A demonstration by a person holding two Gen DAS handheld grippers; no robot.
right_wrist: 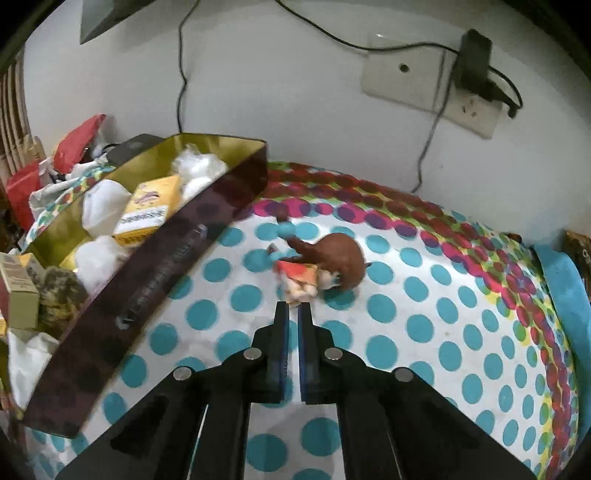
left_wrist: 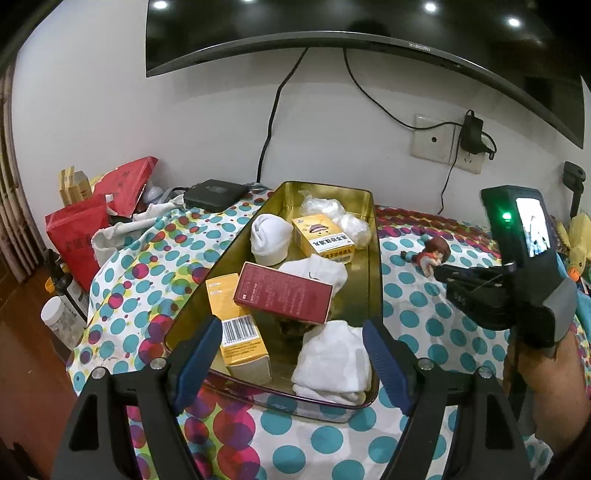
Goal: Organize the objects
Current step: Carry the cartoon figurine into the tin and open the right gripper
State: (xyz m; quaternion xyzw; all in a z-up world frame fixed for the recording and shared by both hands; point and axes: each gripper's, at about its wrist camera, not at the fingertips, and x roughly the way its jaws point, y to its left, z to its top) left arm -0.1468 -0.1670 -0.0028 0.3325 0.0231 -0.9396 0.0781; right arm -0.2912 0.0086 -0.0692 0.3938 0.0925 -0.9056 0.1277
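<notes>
A gold metal tin stands on the dotted cloth and holds white rolled socks, two yellow boxes and a dark red box. My left gripper is open and empty, its jaws over the tin's near end. A small brown-haired figurine lies on the cloth to the right of the tin; it also shows in the left wrist view. My right gripper is shut and empty, its tips just short of the figurine; in the left wrist view it sits at right.
A TV hangs on the wall with cables down to a black box. A wall socket with a charger is behind. Red bags and bottles crowd the left. A yellow plush toy lies at far right.
</notes>
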